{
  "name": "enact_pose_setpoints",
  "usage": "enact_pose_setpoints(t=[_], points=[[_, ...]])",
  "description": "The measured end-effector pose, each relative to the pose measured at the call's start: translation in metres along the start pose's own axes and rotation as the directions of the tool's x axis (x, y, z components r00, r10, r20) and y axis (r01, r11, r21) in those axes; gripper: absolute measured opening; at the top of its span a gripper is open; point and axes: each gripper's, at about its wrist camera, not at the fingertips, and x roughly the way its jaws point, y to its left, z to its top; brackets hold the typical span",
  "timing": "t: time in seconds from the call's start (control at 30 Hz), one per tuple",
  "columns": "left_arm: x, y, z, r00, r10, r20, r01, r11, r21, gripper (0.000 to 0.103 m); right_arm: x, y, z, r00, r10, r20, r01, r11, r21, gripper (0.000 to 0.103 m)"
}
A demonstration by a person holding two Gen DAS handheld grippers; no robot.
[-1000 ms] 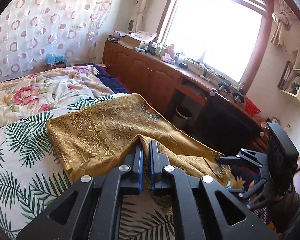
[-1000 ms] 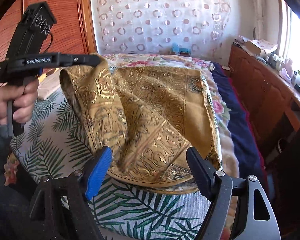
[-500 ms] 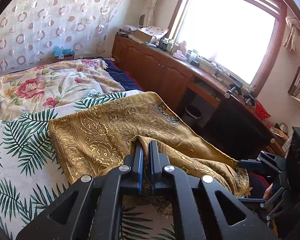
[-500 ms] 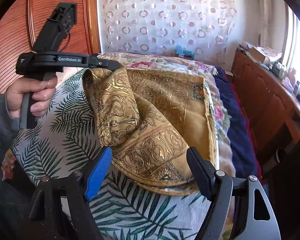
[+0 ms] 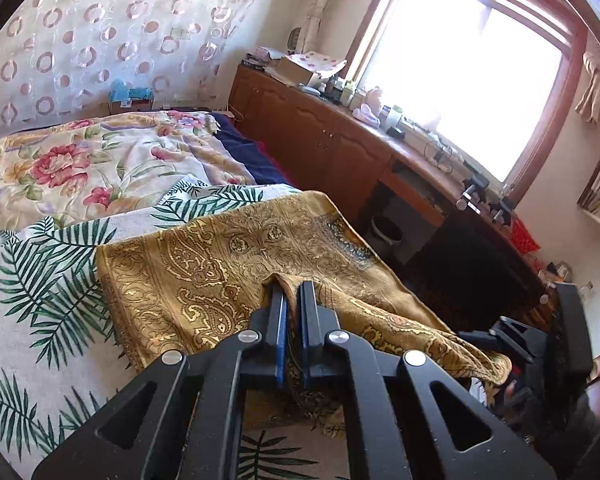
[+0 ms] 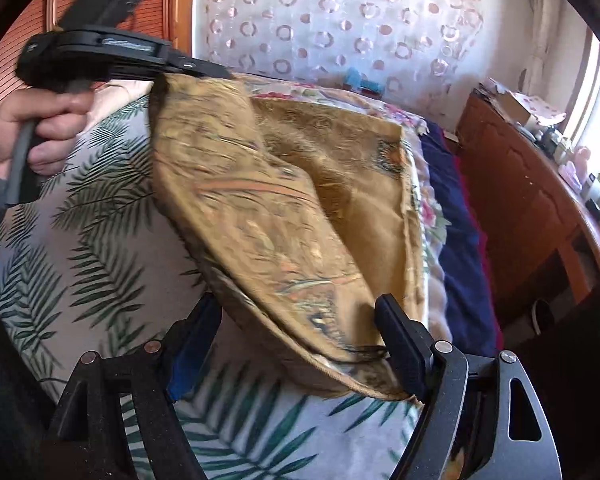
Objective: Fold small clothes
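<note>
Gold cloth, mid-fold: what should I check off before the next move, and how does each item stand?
1. Left gripper shut on a corner of the gold cloth: ok.
2. Right gripper open, cloth edge hanging between its fingers, not pinched: not ok for a two-handed fold.
3. Far half of cloth flat on the palm-leaf sheet: ok.
4. Lifted flap free of wrinkles: cannot tell, right wrist view is blurred.
5. Right-hand cloth edge clear of the bed side: not ok, it hangs over it.
</note>
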Motion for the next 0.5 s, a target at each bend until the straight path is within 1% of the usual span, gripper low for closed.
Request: enact_pose_setpoints(t=[0.03, 0.07, 0.1, 0.13, 0.17, 0.2, 0.33, 0.37, 0.47, 0.5], points=[[-0.003, 0.001, 0.000, 1.000, -0.005, 0.006, 0.005, 1.000, -0.006, 0.007, 0.000, -0.004, 0.002, 1.000, 0.001, 0.008, -0.001, 1.000, 0.008, 0.067], [-0.011, 0.002, 0.000, 1.000, -0.008, 0.020, 0.008, 1.000, -0.012, 0.007, 0.000, -0.008, 0.006, 1.000, 0.008, 0.019, -0.009, 1.000, 0.018, 0.052], [-0.016, 0.004, 0.002, 1.000, -0.003, 0.030, 0.003, 1.000, -0.014, 0.007, 0.000, -0.013, 0.011, 0.999, 0.030, 0.025, -0.031, 0.999, 0.027, 0.026], [-0.019, 0.004, 0.003, 0.999, 0.004, 0.036, -0.004, 1.000, -0.014, 0.007, 0.000, -0.018, 0.016, 0.998, 0.044, 0.035, -0.045, 0.998, 0.033, 0.016], [-0.026, 0.006, 0.005, 0.998, 0.022, 0.052, -0.022, 1.000, -0.012, 0.007, 0.000, -0.019, 0.024, 0.997, 0.055, 0.054, -0.057, 0.998, 0.033, 0.012], [-0.031, 0.009, 0.007, 0.997, 0.036, 0.063, -0.035, 0.999, -0.014, 0.007, -0.002, -0.020, 0.034, 0.995, 0.059, 0.076, -0.061, 0.998, 0.023, 0.011], [-0.044, 0.024, 0.010, 0.992, 0.081, 0.092, -0.076, 0.996, -0.055, 0.007, -0.002, -0.031, 0.075, 0.986, 0.068, 0.151, -0.071, 0.997, 0.017, 0.011], [-0.045, 0.030, 0.011, 0.992, 0.095, 0.087, -0.089, 0.993, -0.073, 0.007, 0.001, -0.033, 0.088, 0.983, 0.072, 0.166, -0.074, 0.997, 0.007, 0.011], [-0.042, 0.041, 0.012, 0.987, 0.148, 0.068, -0.143, 0.987, -0.073, 0.010, 0.020, -0.039, 0.118, 0.979, 0.097, 0.180, -0.099, 0.995, 0.000, 0.011], [-0.040, 0.045, 0.011, 0.985, 0.164, 0.059, -0.160, 0.985, -0.067, 0.015, 0.030, -0.041, 0.127, 0.978, 0.111, 0.176, -0.113, 0.994, 0.000, 0.011]])
